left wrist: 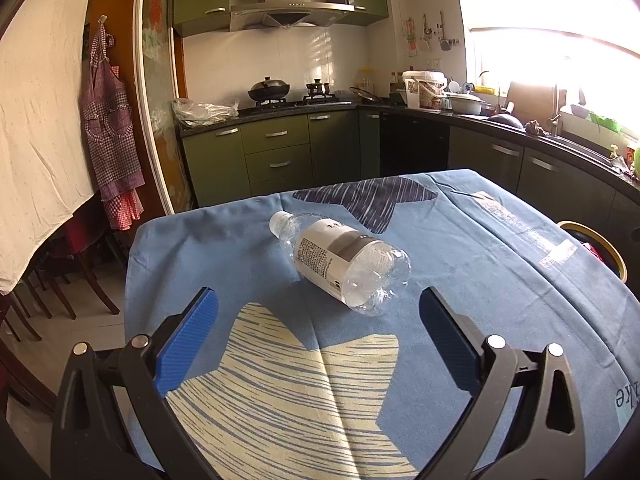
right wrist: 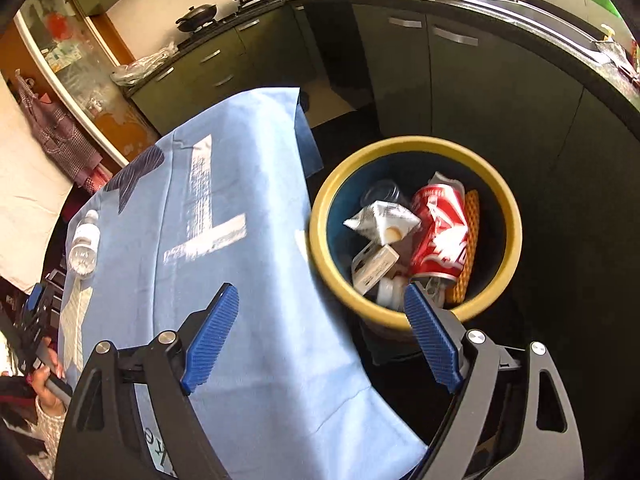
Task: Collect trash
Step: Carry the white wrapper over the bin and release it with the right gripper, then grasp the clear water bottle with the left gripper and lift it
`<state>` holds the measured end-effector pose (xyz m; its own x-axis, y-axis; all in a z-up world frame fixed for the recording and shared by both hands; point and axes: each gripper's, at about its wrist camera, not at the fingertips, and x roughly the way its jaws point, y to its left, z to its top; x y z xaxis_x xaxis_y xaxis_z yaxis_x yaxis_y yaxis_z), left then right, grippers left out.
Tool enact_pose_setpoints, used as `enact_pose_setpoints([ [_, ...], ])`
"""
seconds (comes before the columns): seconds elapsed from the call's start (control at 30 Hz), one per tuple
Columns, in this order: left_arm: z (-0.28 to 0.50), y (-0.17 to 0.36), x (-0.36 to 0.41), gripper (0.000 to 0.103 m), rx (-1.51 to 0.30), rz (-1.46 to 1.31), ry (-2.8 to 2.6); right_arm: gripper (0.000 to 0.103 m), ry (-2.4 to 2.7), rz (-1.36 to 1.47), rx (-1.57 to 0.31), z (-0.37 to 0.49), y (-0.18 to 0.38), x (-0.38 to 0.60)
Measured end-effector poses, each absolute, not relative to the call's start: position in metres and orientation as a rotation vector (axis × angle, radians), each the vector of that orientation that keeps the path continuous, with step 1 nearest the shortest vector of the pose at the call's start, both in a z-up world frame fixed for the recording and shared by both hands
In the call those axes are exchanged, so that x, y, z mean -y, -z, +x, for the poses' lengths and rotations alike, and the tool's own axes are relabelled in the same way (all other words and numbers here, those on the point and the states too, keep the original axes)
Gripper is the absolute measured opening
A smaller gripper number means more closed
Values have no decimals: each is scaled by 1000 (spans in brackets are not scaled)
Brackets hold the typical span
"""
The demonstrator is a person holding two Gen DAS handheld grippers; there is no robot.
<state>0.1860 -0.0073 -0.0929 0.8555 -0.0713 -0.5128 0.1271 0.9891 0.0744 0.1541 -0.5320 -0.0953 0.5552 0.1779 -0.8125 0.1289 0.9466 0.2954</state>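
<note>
Nearby, bottle on tablecloth, full bin beside table edge.

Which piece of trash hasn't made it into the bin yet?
The clear plastic bottle. It lies on its side on the blue tablecloth, while the red can and crumpled cartons already sit inside the yellow-rimmed bin.

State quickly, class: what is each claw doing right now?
Left claw: open, empty, just short of the plastic water bottle lying on the tablecloth.
Right claw: open, empty, beside the yellow-rimmed trash bin.
</note>
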Motion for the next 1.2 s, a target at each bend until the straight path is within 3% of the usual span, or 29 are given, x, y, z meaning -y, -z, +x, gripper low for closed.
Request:
enact_pose_setpoints([
  [0.27, 214, 84, 36, 96, -679, 130, 94, 85, -79, 360, -985, 123, 122, 514],
  [0.5, 273, 65, 49, 96, -891, -16, 27, 87, -136, 359, -950, 113, 128, 516],
  [0.87, 344, 112, 23, 96, -1231, -237, -213, 90, -179, 417, -890, 88, 132, 533],
  [1.2, 362, 124, 18, 95, -1268, -254, -277, 90, -196, 455, -889, 81, 146, 539],
])
